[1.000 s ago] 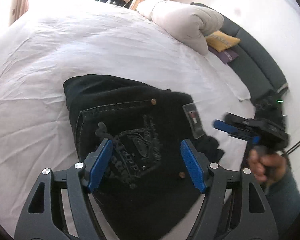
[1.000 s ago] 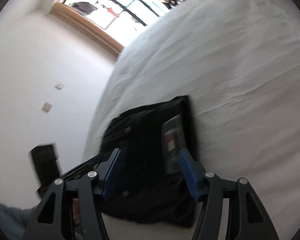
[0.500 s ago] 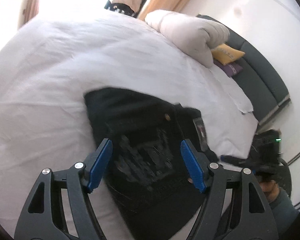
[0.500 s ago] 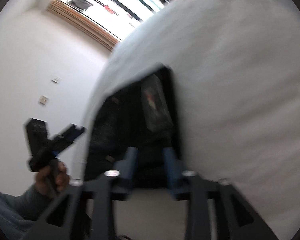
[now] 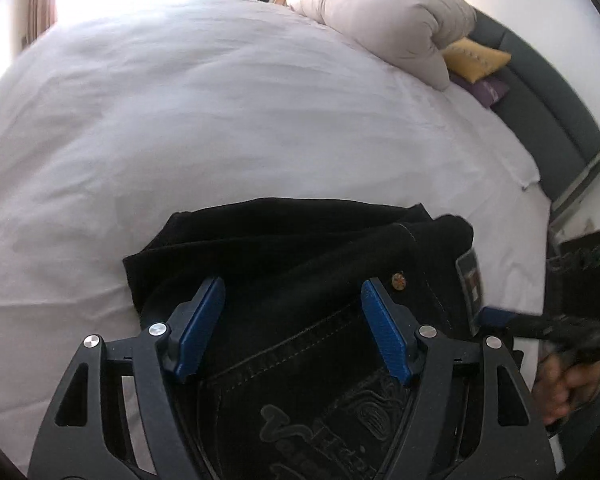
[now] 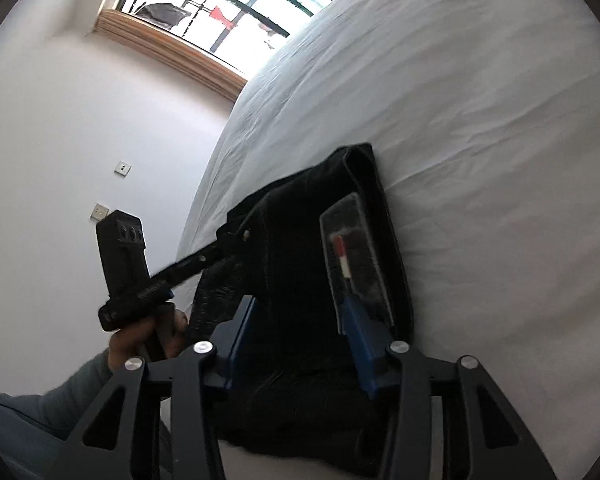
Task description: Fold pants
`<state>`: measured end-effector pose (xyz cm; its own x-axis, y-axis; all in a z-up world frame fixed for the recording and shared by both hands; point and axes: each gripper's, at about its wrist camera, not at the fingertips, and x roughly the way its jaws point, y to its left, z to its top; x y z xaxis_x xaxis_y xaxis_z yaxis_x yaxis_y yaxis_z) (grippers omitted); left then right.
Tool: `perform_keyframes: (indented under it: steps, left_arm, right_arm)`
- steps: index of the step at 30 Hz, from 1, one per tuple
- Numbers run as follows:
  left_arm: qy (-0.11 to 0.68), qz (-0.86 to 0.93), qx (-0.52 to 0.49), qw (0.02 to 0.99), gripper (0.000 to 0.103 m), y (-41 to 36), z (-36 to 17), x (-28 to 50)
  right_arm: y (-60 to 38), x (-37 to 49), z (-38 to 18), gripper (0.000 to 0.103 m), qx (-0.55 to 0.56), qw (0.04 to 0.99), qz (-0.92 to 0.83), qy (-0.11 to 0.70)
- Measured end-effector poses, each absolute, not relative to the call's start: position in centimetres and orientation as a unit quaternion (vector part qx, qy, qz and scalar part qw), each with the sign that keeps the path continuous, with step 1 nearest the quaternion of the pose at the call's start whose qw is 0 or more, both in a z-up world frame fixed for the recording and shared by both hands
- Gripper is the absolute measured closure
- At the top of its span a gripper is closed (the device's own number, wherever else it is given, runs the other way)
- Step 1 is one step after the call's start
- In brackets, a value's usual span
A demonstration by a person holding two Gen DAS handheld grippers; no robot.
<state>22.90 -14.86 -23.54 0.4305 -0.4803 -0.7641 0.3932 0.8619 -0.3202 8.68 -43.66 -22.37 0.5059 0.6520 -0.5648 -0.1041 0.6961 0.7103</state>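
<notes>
The black pants (image 5: 300, 264) lie folded into a bundle at the near edge of the white bed (image 5: 220, 120). The left gripper (image 5: 292, 320) hangs over them with jaws apart, gripping nothing. The right gripper (image 6: 300, 320) straddles the waistband end, jaws opening; it seems not to pinch the cloth, though blur makes that uncertain.
</notes>
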Motion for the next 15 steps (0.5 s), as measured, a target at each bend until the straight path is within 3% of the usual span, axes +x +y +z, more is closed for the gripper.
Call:
perform_keyframes:
  steps: [1, 3, 5, 15]
  left_arm:
    - [0.458, -0.251, -0.044, 0.852, 0.033, -14.6, -22.6, 22.2]
    - [0.446, -0.230, -0.035, 0.864, 0.033, -13.9, -21.4, 21.0]
    - [0.447, -0.177, -0.018, 0.877, 0.033, -12.6, -20.3, 19.5]
    - [0.517, -0.128, -0.051, 0.845, 0.032, -9.3, -22.2, 16.2]
  right_arm:
    - [-44.1, 8.1, -21.4, 0.042, 0.305, 0.820, 0.236, 0.424]
    - [-45.7, 7.1, -19.7, 0.021, 0.301, 0.840, 0.236, 0.384]
    - [-47.4, 7.6, -19.7, 0.012, 0.293, 0.850, 0.191, 0.394]
    - [-44.7, 12.2, -24.2, 0.012, 0.299, 0.790, 0.227, 0.485]
